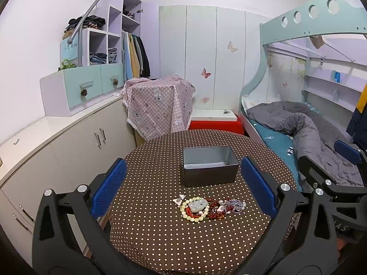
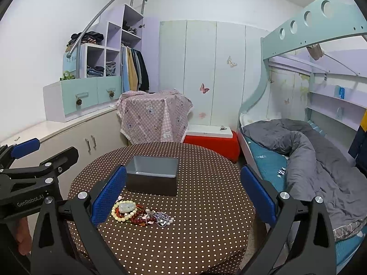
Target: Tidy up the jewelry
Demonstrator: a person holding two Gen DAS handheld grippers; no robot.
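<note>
Both tongs are held wide apart above the round table (image 1: 146,229), nothing gripped, and the jewelry pile (image 1: 207,207) just before the empty gray tin (image 1: 209,166) is best approached low, one strand pinched at its outer edge so tangled neighbours are left behind

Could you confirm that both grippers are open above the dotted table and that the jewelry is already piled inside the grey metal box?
Not quite: the jewelry lies on the dotted tablecloth in front of the grey metal box, which looks empty in the left wrist view. The left gripper and right gripper are indeed open.
</note>
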